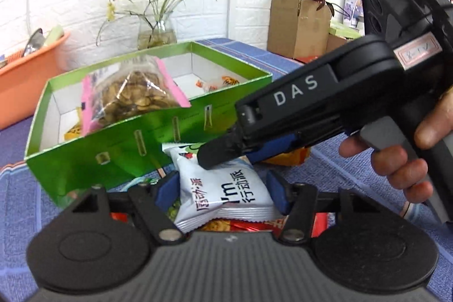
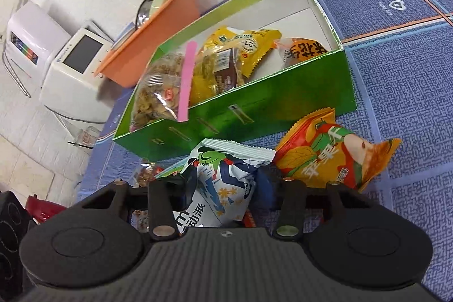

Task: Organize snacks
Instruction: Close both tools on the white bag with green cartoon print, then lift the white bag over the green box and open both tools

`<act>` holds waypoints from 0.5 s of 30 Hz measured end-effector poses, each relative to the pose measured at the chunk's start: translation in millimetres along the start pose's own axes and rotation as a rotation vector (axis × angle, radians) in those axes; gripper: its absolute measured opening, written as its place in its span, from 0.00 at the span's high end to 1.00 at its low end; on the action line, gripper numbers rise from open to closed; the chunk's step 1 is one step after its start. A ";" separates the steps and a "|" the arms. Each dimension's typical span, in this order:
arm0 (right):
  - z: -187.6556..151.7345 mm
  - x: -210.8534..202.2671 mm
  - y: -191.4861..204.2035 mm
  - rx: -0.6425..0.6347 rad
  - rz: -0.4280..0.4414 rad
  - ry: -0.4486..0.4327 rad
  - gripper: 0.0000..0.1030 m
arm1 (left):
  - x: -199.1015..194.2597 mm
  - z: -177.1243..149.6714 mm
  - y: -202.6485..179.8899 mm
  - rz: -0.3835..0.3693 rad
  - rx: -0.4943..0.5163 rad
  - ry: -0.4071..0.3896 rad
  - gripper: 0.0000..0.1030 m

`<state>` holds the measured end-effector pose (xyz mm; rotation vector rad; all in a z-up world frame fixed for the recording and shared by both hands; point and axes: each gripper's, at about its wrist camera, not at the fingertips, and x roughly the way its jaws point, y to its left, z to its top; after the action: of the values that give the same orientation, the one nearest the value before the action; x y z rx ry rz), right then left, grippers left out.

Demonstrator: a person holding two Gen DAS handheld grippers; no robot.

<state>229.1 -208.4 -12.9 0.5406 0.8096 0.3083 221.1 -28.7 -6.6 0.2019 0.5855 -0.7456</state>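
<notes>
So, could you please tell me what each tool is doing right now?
Left tool: around the white snack packet; grip cannot be told.
Right tool: around the same packet; grip cannot be told.

Each tool is matte black plastic with a ribbed grey-black top plate, two round discs at the sides, silver rivets on the linkage arms and blue finger pads. The right tool (image 1: 226,152) bears white "DAS" lettering, a pale handwritten label and a grey trigger under bare fingers (image 1: 402,160)
</notes>
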 end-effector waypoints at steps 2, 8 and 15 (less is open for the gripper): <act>-2.3 -5.2 3.7 -0.015 0.004 -0.020 0.25 | -6.7 -1.0 -0.8 0.006 -0.002 -0.016 0.45; -2.6 -17.1 13.2 -0.014 0.031 -0.066 0.26 | -23.5 2.0 -0.2 0.008 -0.024 -0.059 0.45; -4.6 -28.1 21.1 -0.054 0.044 -0.110 0.26 | -31.7 9.1 -3.2 0.022 -0.021 -0.094 0.45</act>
<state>206.0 -202.4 13.3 0.5205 0.6819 0.3368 204.2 -15.9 19.0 0.1529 0.5007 -0.7232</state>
